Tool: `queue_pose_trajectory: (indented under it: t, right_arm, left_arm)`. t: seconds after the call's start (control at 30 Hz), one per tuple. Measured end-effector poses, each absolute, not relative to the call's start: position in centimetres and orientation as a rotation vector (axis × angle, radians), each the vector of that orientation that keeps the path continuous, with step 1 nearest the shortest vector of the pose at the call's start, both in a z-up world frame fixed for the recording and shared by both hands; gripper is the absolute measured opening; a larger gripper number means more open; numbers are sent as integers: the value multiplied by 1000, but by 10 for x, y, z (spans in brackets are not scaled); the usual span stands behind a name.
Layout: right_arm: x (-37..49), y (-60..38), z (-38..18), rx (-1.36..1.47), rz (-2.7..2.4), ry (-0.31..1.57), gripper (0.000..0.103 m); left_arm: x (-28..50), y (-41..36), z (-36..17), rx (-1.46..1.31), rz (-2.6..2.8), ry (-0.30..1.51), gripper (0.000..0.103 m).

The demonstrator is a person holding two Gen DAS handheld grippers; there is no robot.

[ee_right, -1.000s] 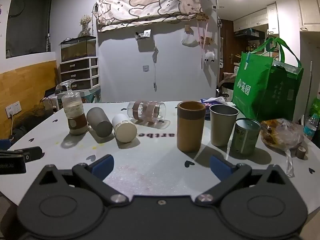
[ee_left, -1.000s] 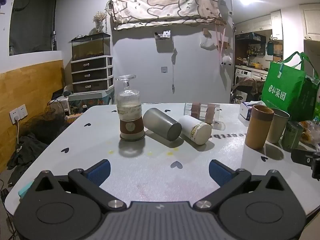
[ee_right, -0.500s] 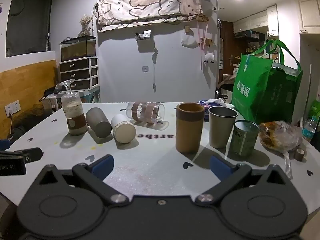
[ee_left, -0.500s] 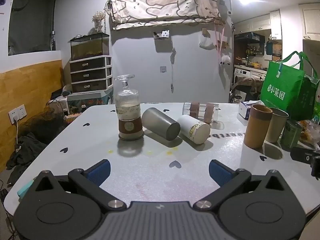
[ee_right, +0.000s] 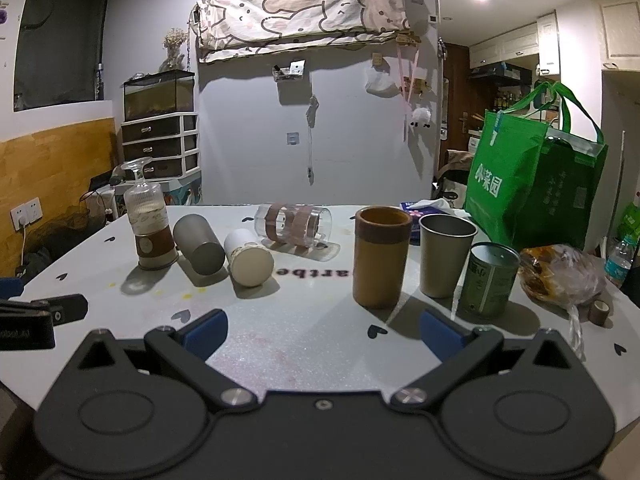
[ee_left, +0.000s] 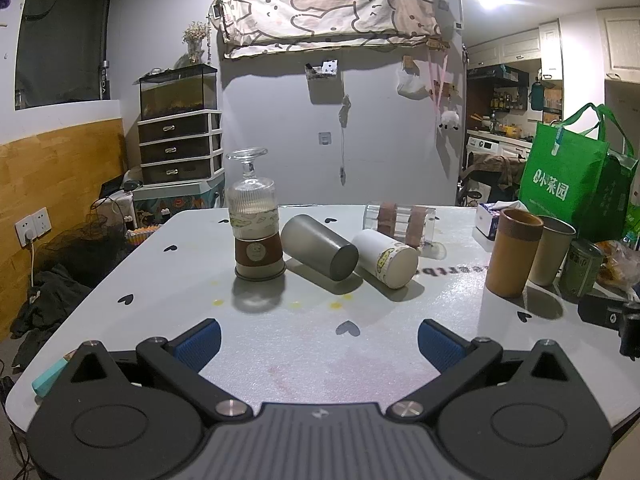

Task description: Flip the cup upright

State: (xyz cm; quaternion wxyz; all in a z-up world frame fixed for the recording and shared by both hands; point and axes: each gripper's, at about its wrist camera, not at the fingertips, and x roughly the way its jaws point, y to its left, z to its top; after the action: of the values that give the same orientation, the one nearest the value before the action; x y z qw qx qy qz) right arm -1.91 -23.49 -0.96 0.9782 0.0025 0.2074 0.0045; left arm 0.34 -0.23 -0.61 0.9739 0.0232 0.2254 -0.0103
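Observation:
Several cups lie on their sides on the white table [ee_left: 168, 280]: a grey metal cup [ee_left: 318, 246] [ee_right: 198, 243], a white cup [ee_left: 386, 258] [ee_right: 248, 256] and a clear glass cup with brown bands [ee_left: 398, 222] [ee_right: 294, 224]. A ribbed glass goblet [ee_left: 254, 228] [ee_right: 149, 224] stands upside down at the left. My left gripper [ee_left: 318, 342] is open and empty, well short of the cups. My right gripper [ee_right: 322, 330] is open and empty near the front edge.
A brown cup [ee_right: 381, 254], a metal cup [ee_right: 446, 254] and a green can [ee_right: 490, 278] stand upright at the right. Beside them are a green bag [ee_right: 532, 184], a tissue box [ee_right: 424, 208] and wrapped food [ee_right: 560, 276]. The left gripper's body [ee_right: 32, 318] shows at the left edge.
Both views have shifted slightly; the cups sit a little smaller and further off in the frames. Nothing on the table has moved and both grippers stay open.

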Motion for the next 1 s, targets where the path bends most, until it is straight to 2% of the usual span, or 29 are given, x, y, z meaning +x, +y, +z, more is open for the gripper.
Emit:
queue_pose_trajectory:
  t: [1.0]
  right_arm:
    - [-20, -233, -9, 4, 11, 420, 103]
  left_arm:
    - [0, -4, 0, 47, -27, 451, 103]
